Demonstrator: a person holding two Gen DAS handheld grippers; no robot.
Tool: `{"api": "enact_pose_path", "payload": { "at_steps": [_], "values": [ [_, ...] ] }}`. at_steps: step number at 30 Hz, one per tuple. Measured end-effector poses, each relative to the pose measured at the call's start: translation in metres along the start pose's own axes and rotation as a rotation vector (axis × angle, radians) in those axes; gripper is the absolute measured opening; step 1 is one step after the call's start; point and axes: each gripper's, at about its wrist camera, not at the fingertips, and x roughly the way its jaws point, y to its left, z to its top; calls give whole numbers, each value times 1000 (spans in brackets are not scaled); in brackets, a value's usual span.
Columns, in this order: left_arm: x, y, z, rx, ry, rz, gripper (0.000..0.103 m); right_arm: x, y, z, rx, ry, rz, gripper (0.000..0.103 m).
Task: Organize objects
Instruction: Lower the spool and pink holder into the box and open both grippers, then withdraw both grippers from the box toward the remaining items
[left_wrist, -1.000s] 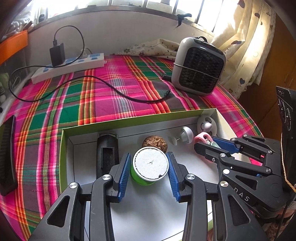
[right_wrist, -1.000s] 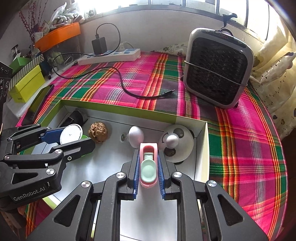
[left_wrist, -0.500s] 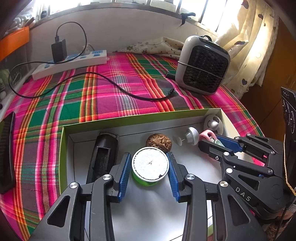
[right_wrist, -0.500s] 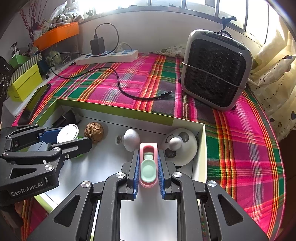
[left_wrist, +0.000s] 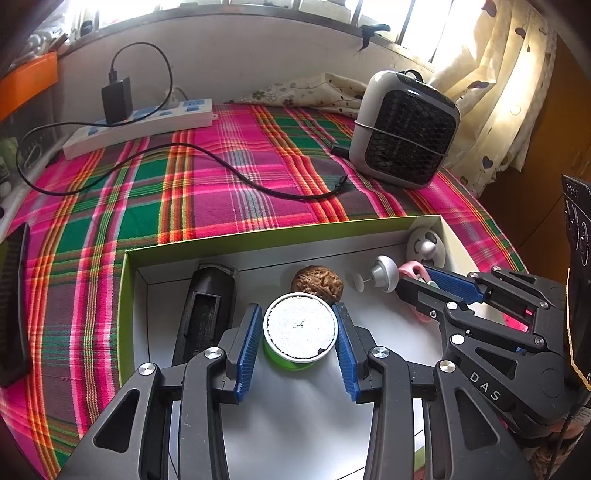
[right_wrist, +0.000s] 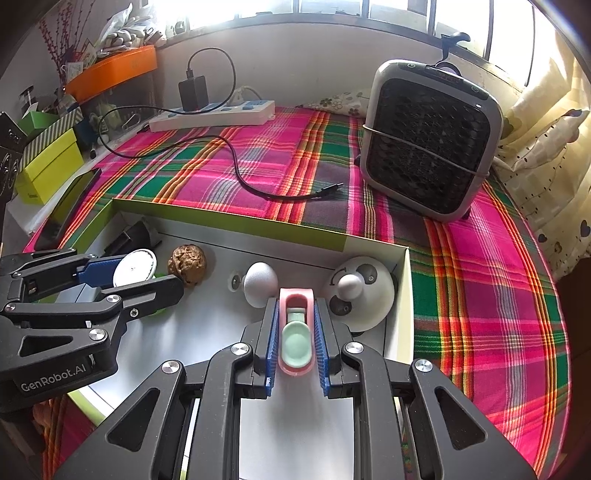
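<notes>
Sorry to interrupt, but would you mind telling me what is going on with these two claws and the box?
A person is sorting small things in a shallow box on a plaid cloth, a claw in each hand. The left claw brackets a green tub with a white lid. The right claw is shut on a pink clip. Both are low inside the box. A walnut, a black case and two white knobbed pieces lie along its far wall.

Both grippers, left (left_wrist: 300, 345) and right (right_wrist: 297, 341): black skeletal frames, silver screws, ribbed blue pads (left_wrist: 248, 345). White markings read "GenRobot.AI" and "DAS".
</notes>
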Motion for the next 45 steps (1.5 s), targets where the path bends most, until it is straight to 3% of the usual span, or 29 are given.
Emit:
{"api": "enact_pose_path", "payload": {
  "at_steps": [9, 13, 41, 45],
  "values": [
    [-2, -1, -2, -5, 2, 0, 41, -3, -2, -3, 20, -6, 7, 24],
    [-7, -2, -3, -4, -5, -5, 42, -7, -2, -5, 35, -7, 30, 37],
    [-49, -13, -23, -2, -54, 5, 43, -43, 4, -20, 70, -60, 8, 38],
    [-60, -19, -29, 19, -75, 35, 43, -53, 7, -25, 72, -73, 6, 38]
  ]
}}
